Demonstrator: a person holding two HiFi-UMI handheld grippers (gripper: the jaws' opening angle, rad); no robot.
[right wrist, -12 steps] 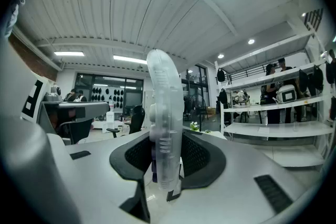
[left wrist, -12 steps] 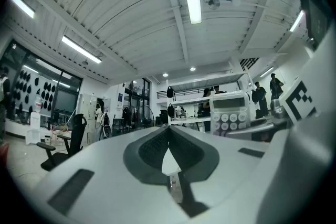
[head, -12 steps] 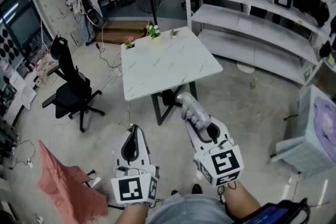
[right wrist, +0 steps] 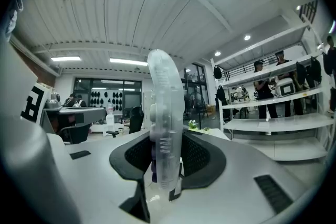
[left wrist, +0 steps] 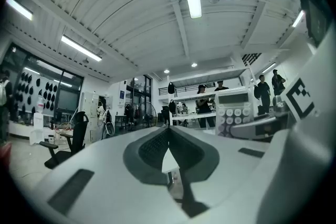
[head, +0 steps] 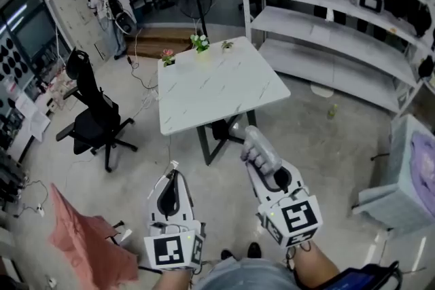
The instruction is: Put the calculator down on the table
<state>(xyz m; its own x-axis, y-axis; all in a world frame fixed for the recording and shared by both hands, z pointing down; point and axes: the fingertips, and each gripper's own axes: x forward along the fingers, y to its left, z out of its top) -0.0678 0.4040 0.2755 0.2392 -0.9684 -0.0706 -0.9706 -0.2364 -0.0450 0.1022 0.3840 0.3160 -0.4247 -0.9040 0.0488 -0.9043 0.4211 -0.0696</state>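
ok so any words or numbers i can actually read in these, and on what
No text can be read in any view.
calculator: key marks too small and blurred to read.
left marker cube and right marker cube: black-and-white square patterns, no letters.
blue wall sign: too blurred to read.

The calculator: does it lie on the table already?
No, the right gripper holds the calculator up in its jaws, off the table.
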